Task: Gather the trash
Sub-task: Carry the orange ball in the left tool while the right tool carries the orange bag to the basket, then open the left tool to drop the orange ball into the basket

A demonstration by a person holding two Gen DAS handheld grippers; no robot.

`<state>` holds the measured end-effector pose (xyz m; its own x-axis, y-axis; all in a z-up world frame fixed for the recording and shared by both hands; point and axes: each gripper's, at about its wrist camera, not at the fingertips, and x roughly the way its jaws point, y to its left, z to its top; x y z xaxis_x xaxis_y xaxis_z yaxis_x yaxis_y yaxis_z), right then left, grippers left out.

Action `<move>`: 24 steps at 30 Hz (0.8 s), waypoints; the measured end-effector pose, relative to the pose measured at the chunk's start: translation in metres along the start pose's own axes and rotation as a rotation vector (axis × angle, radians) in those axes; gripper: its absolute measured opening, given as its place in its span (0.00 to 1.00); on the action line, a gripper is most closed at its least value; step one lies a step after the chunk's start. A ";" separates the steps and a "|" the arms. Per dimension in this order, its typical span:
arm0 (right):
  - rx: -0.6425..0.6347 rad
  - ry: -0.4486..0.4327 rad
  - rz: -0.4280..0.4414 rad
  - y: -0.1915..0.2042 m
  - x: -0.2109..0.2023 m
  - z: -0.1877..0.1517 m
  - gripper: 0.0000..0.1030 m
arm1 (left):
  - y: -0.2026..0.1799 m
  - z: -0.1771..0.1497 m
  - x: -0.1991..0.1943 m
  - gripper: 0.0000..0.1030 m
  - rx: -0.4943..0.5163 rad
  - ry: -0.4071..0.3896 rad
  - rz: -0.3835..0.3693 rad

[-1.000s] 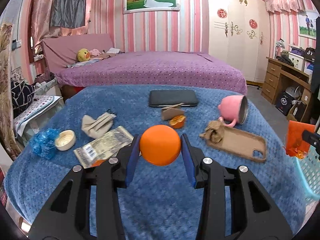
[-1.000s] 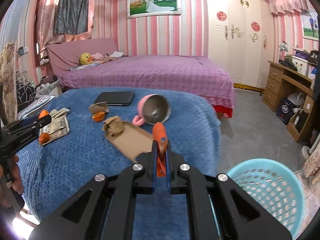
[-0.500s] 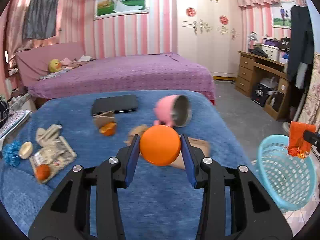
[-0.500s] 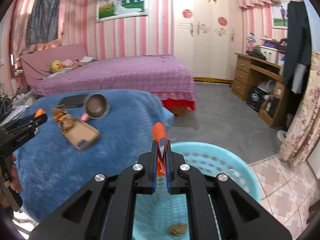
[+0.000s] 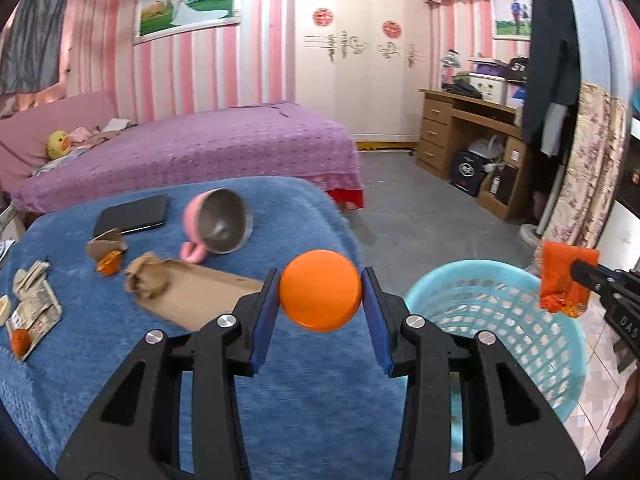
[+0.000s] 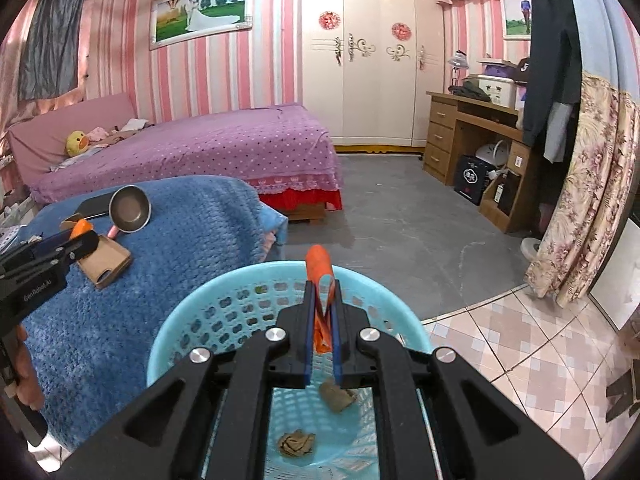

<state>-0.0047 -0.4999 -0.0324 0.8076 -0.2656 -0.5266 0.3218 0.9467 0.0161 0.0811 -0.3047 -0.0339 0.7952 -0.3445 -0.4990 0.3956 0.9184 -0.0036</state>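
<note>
pink bedroom, left gripper clamps glossy orange ball; right gripper pinches crumpled orange wrapper over basket

pink-and-white striped walls carry a framed wedding picture above a bed with a purple dotted cover, a cream wardrobe stands beside a wooden desk, and the grey concrete floor meets pink patterned tiles near a floral curtain.

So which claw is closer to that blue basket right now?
Right. The right claw holds an orange wrapper directly over the blue basket; the left claw, gripping an orange ball, is beside it, above the blue blanket.
</note>
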 end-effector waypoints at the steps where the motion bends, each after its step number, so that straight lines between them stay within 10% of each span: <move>1: 0.001 0.001 -0.007 -0.003 0.000 -0.001 0.07 | -0.008 0.000 0.000 0.39 0.008 -0.002 -0.011; 17: 0.049 0.016 -0.040 -0.031 0.001 -0.008 0.07 | -0.084 -0.009 0.028 0.40 0.062 0.076 -0.128; 24: 0.058 0.016 -0.041 -0.031 0.004 -0.010 0.07 | -0.081 -0.009 0.029 0.83 0.065 0.059 -0.093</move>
<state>-0.0161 -0.5289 -0.0435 0.7850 -0.3007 -0.5417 0.3831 0.9227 0.0430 0.0681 -0.3874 -0.0554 0.7264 -0.4134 -0.5490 0.4967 0.8679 0.0036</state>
